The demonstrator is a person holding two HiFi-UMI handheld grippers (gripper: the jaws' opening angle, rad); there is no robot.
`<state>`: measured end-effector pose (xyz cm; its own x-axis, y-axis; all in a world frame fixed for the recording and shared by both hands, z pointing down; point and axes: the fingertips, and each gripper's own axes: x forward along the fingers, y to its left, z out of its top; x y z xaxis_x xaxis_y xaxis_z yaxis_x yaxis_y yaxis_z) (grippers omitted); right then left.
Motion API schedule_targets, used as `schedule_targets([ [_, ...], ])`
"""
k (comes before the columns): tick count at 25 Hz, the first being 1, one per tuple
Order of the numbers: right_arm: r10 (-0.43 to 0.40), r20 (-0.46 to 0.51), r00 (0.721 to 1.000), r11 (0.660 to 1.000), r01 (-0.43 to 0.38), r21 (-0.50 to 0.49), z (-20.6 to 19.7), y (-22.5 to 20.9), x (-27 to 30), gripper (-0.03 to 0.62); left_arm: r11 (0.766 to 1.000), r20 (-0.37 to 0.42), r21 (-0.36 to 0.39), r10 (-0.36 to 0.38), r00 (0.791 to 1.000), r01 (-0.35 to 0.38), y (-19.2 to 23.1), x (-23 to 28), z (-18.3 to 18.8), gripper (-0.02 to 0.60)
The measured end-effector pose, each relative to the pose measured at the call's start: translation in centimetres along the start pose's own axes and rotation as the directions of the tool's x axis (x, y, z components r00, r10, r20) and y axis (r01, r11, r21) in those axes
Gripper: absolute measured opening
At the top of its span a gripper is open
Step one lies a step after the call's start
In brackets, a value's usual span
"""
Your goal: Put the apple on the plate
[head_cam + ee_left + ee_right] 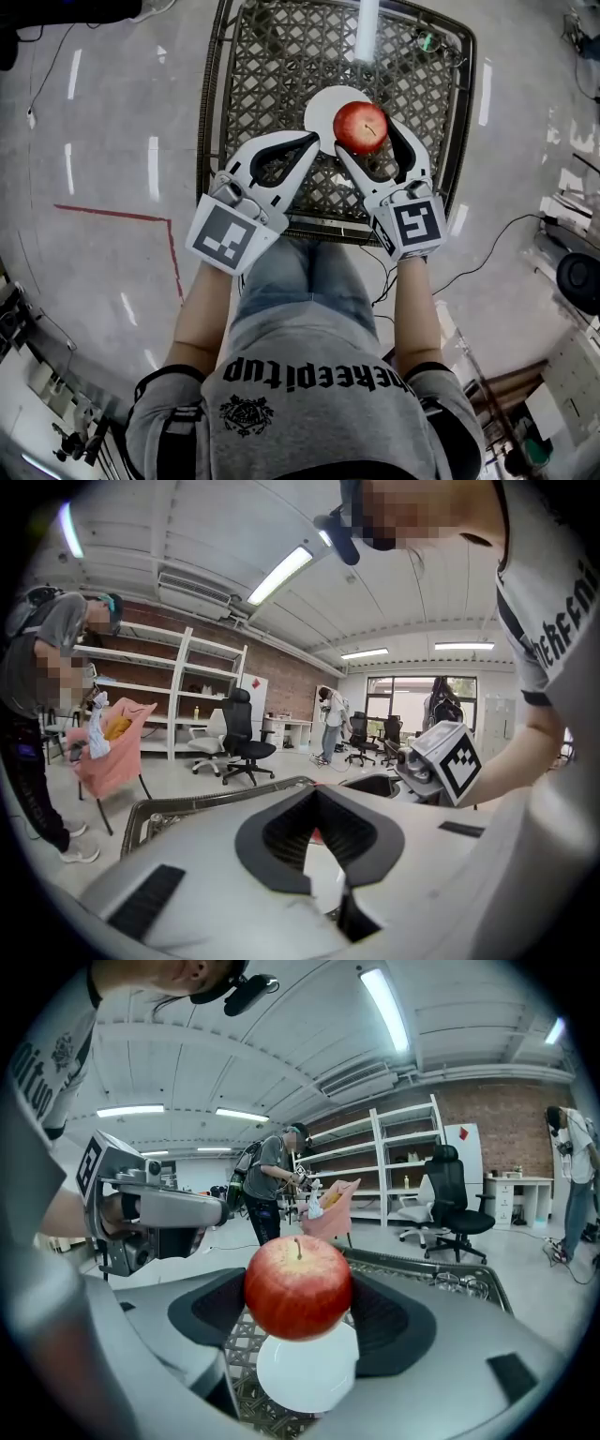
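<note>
Right jaws: the right gripper (366,137) is clamped on the apple (361,127), one jaw on each side of it.
Apple: red, with its short stem up, upper middle of the head view. It is over the near edge of the plate (325,103); I cannot tell if it touches the plate.
Left jaws: the left gripper (312,142) has its tips together and nothing between them, just left of the apple.
Plate: white and round, on the woven table (272,56).
Markers: black-and-white square codes on both cubes, without letters.
Writing: the black print on the person's grey shirt (314,375) is upside down in the lower middle of the head view. It ends in "pitup"; the first letters I cannot read surely.
Floor: a red line (112,214) at the left.
</note>
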<state>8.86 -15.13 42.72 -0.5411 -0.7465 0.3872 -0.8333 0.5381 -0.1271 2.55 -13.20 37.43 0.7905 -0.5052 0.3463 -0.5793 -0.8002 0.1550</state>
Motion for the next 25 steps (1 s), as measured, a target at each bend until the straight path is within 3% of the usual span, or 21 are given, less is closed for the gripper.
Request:
schedule_targets([
  [25, -0.01, -0.103, 0.995, 0.999, 0.014, 0.039, -7.2, -0.5, 4.1, 0.374, 0.998, -0.035, -0.043, -0.04, 0.999, 0.038, 1.2, 1.6, -4.3, 0.021],
])
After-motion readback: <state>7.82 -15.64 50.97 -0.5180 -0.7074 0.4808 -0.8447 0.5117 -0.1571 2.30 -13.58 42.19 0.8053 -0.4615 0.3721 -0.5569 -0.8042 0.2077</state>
